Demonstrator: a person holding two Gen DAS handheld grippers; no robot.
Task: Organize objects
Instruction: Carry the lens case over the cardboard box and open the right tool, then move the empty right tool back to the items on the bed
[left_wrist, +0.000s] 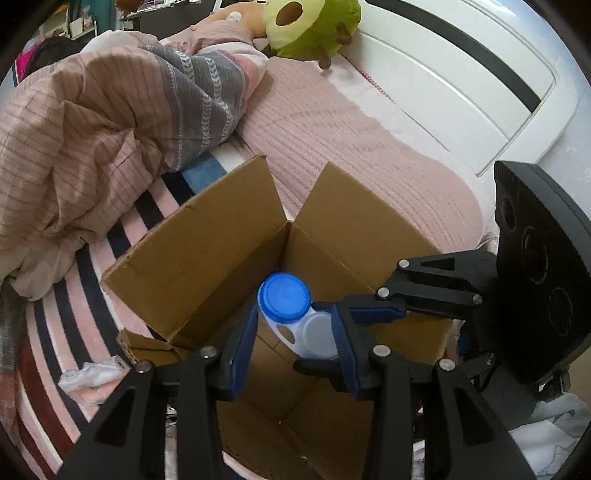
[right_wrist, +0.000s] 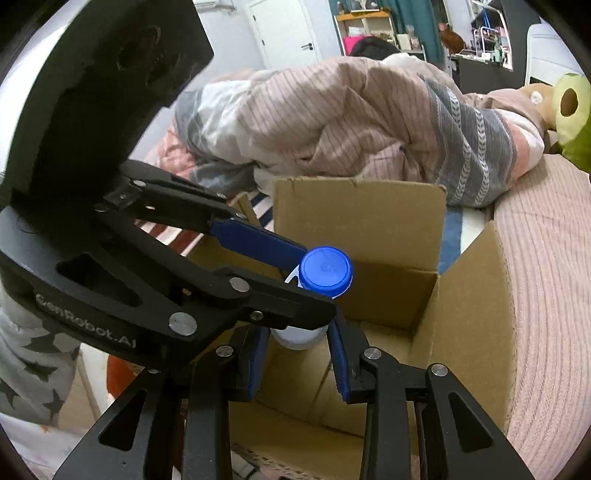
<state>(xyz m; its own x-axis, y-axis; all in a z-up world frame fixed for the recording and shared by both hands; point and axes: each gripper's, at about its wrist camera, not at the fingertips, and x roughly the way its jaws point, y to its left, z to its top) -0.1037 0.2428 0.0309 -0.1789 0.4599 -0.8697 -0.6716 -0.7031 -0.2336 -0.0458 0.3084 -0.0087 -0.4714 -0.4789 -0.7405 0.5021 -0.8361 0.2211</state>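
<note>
A white bottle (left_wrist: 310, 334) with a blue screw cap (left_wrist: 284, 297) hangs over the open cardboard box (left_wrist: 207, 251) that sits on the bed. My left gripper (left_wrist: 295, 350) is shut on the bottle's body, a blue pad against each side. The right gripper's fingers (left_wrist: 373, 314) come in from the right and clamp the same bottle. In the right wrist view my right gripper (right_wrist: 299, 354) is shut on the bottle's (right_wrist: 299, 338) lower end, below its cap (right_wrist: 325, 271). There the left gripper's fingers (right_wrist: 255, 236) cross from the left. The box (right_wrist: 358, 221) has its flaps standing up.
A rumpled striped duvet (left_wrist: 92, 129) lies behind the box, with a pink ribbed bedspread (left_wrist: 332, 140) to the right. An avocado plush (left_wrist: 310, 26) rests near the white headboard (left_wrist: 461, 74). A crumpled wrapper (left_wrist: 92, 376) lies left of the box. Star-printed clothing (right_wrist: 29, 362) shows at the left edge.
</note>
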